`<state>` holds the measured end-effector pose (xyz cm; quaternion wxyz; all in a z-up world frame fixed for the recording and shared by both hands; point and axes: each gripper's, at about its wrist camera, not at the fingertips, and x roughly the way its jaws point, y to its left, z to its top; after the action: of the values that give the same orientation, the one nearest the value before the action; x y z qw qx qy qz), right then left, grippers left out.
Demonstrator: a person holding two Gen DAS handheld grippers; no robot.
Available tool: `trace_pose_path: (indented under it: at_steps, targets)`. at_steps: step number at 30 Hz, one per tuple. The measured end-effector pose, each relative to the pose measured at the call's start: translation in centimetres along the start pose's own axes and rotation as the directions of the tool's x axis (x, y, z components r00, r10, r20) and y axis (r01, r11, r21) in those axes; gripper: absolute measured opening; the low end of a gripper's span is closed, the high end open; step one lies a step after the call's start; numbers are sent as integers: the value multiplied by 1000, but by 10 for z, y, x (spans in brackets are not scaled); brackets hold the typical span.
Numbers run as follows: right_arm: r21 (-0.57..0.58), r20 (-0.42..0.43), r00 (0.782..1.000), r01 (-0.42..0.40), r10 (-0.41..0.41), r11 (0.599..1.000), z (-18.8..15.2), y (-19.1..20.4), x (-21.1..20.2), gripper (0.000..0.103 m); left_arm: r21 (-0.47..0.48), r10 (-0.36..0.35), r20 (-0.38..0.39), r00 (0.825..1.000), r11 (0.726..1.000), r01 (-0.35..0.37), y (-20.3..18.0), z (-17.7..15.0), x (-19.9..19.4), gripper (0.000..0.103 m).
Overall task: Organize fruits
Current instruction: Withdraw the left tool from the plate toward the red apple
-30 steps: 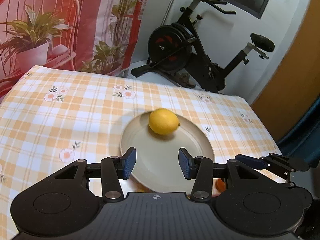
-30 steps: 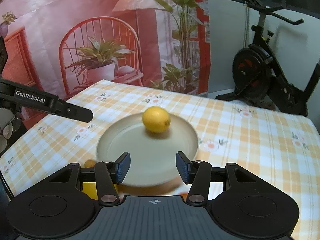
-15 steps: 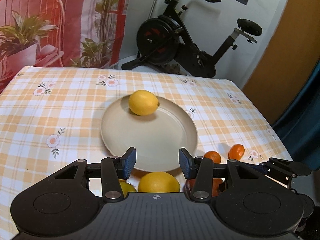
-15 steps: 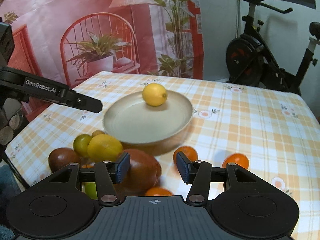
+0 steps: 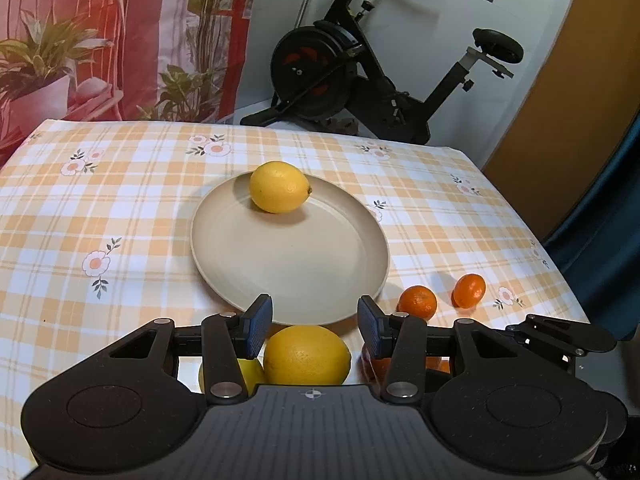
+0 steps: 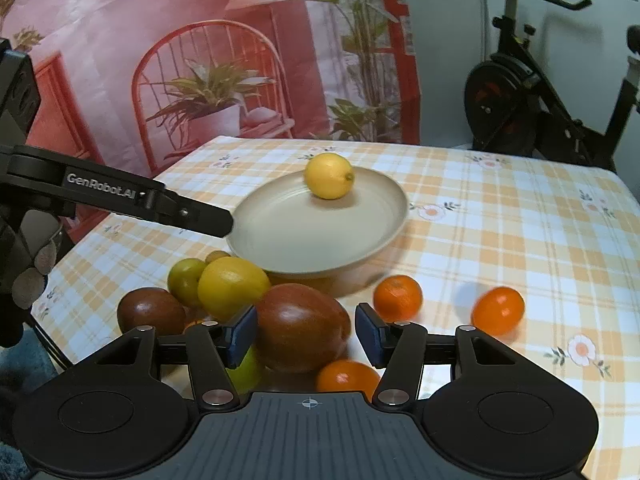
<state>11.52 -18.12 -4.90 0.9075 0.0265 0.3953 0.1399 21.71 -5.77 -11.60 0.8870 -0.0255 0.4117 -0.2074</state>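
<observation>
The right gripper [image 6: 305, 334], its fingers just widening, holds nothing above a dark red oval fruit [image 6: 302, 326] at lower centre. The left gripper [image 5: 315, 325] gapes, empty, over a large yellow lemon [image 5: 306, 356]. Beyond, mid-frame, a smaller yellow lemon [image 5: 279, 187] sits on the round beige plate [image 5: 288, 256] on the orange-checked desk [image 5: 120, 208].

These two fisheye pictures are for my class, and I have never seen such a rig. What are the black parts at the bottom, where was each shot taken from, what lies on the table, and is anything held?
No robot: a person holds a two-finger gripper in each hand, each with a camera looking along its fingers. One picture looks past the left gripper, the other past the right gripper. On the checked tablecloth stands a beige plate with one lemon on it. Near the plate lie loose fruits: a second lemon, a dark red mango, small oranges. Both grippers are open and empty; the right one's jaws have just been opening, above the mango.
</observation>
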Motion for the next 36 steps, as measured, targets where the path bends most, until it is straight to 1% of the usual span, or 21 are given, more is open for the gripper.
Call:
trace_pose_path:
  at_steps: [4,6,11,15,18,23,30,36]
  targets:
    - [-22,-27,1000,2,-2,1000,5,9,9,53,-5,-3,3,1000,1000,3,1,0,-1,49]
    - [-24,-41,999,9,-10,1000,6,13,13,58,-11,-3,4,1000,1000,3,2,-1,-1,49]
    - [-7,-73,996,48,-49,999,8,13,21,58,-32,-3,2,1000,999,3,7,-3,0,49]
    - [13,-94,994,50,-49,999,7,11,25,58,-44,-3,5,1000,999,4,11,-4,0,49]
    - [11,-134,990,52,-51,999,7,12,32,57,-52,-4,8,1000,999,4,13,-5,-1,49]
    - [6,-131,990,62,-60,998,7,14,33,56,-64,-2,16,1000,998,3,17,-6,-3,49]
    - [72,-120,993,-1,10,997,9,8,34,56,-72,4,20,1000,997,-3,20,-7,-5,49]
    - [168,-103,992,-54,72,984,9,-9,36,56,-68,9,12,1000,998,-8,18,-6,-2,49]
